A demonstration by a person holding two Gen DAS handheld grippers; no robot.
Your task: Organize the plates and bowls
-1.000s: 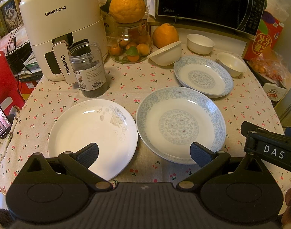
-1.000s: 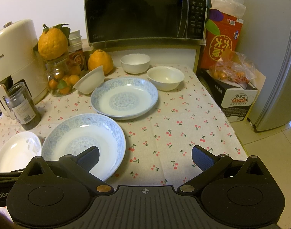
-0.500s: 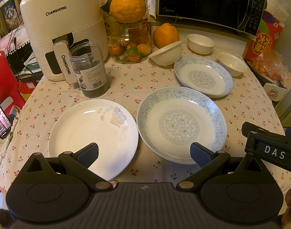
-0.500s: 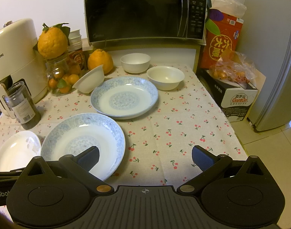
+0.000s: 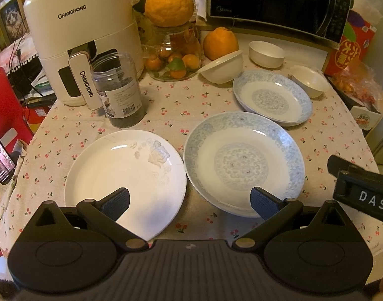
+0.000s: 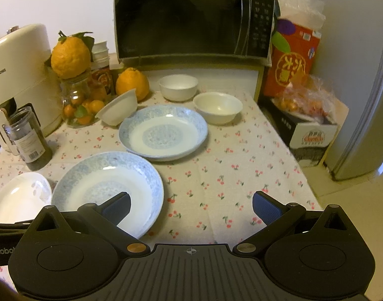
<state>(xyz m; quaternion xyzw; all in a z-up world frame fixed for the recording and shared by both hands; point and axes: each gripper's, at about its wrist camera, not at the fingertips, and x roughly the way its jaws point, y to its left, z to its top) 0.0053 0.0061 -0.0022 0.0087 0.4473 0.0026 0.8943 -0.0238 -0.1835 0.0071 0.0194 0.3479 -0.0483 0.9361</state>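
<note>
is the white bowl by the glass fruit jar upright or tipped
Tipped. The white bowl leans on its side with its opening angled sideways, next to the glass fruit jar, while the other two bowls sit flat.

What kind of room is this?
Likely a home kitchen or dining corner: a microwave and air fryer stand behind a cloth-covered table set with plates and bowls.

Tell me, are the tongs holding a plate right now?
No. The left tongs and right tongs are both open, holding nothing.
</note>
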